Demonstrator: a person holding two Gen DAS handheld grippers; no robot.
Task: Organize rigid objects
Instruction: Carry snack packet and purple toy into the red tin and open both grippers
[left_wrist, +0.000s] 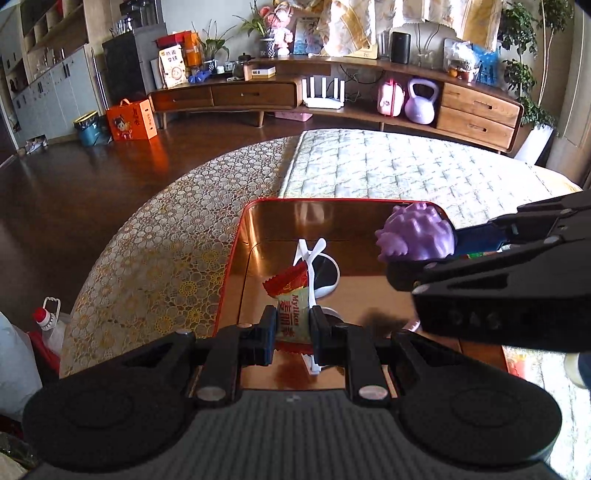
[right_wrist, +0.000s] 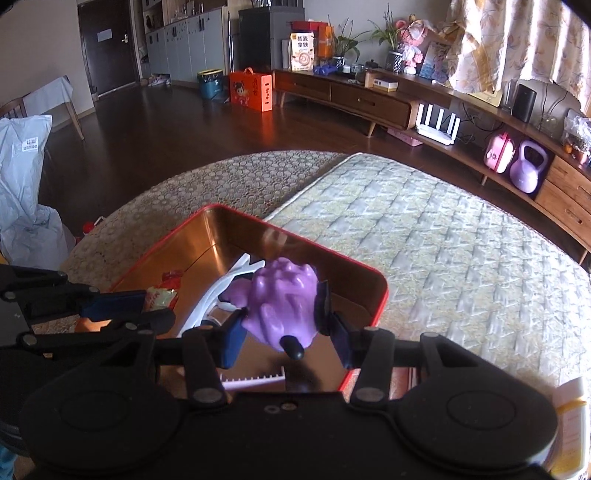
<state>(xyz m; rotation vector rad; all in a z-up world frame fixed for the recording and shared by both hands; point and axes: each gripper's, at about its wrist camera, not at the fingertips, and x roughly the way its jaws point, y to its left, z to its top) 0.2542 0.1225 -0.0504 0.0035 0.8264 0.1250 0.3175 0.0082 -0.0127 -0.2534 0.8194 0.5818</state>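
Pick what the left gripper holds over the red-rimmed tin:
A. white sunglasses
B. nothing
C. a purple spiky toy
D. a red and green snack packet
D: in the left wrist view the left gripper is pinched on the snack packet above the tin, while the purple toy sits in the right gripper and the white sunglasses lie in the tin.
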